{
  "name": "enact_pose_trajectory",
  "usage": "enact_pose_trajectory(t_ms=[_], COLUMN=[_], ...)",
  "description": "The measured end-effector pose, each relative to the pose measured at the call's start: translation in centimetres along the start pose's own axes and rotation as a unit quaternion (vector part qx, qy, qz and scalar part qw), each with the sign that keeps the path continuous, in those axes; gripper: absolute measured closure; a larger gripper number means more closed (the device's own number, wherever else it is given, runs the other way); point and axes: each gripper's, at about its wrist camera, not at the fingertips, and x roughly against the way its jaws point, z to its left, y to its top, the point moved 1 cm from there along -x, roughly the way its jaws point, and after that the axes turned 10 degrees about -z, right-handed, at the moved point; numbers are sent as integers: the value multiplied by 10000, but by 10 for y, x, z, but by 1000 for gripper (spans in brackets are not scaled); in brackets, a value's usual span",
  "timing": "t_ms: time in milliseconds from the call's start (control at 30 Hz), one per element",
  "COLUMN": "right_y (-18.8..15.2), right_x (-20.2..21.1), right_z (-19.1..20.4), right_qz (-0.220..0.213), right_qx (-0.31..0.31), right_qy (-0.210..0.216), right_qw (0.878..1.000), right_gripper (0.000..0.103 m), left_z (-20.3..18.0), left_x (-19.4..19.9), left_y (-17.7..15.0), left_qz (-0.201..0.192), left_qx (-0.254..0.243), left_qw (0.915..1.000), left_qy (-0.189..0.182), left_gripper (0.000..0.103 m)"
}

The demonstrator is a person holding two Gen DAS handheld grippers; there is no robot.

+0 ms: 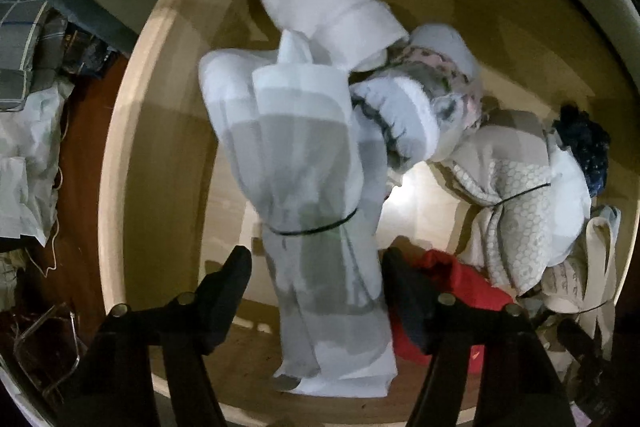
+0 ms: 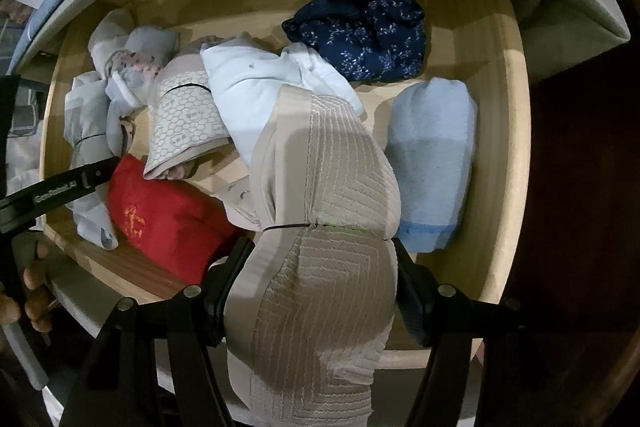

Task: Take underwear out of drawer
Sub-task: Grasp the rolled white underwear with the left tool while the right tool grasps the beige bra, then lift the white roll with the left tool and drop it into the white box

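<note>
Pointing down into the wooden drawer [image 2: 516,147], the right gripper [image 2: 320,259] clamps the beige banded bundle [image 2: 328,267] between both pads, while the left gripper [image 1: 316,267], half open, straddles the white banded bundle [image 1: 312,187] without visible pad contact.

- A pale wooden drawer [image 2: 504,131] carries everything; its bare floor shows between the bundles.
- A navy floral bundle [image 2: 360,35] lies at the back.
- A light blue roll [image 2: 432,163] lies along the drawer's side wall, on the right of the right wrist view.
- A red folded piece [image 2: 168,215] with an orange mark sits near the front edge.
- A honeycomb-patterned roll [image 2: 188,123] with a black band lies just behind the red piece, a white folded piece [image 2: 248,87] touching it.
- A white and grey banded bundle [image 1: 304,163] lies along the opposite side.
- More white and patterned rolls [image 1: 332,7] crowd the back corner there.
</note>
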Motion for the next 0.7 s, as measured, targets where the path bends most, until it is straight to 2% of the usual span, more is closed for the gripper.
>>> enact_pose_trajectory(t_ms=[67, 100, 133, 333, 433, 700], right_y=[1, 2, 2, 4, 4, 1], right_x=[-1, -1, -2, -1, 0, 6], right_z=[2, 2, 3, 11, 12, 14], right_qz=[18, 20, 22, 26, 15, -120], right_qx=[12, 22, 32, 34, 34, 26], right_qy=[-12, -23, -35, -62, -76, -106], right_qw=[10000, 10000, 10000, 10000, 10000, 9999], right_gripper=[40, 41, 41, 41, 41, 42], left_z=[-3, -3, -4, -5, -8, -9], left_x=[-4, -7, -11, -11, 2, 38], left_y=[1, 2, 1, 3, 0, -5], left_qz=[87, 136, 218, 186, 162, -277], left_qx=[-56, -94, -136, -224, -275, -536], left_qw=[9999, 9998, 9996, 9996, 9995, 9975], left_qy=[72, 75, 83, 20, -74, -368], left_gripper=[36, 50, 54, 68, 69, 70])
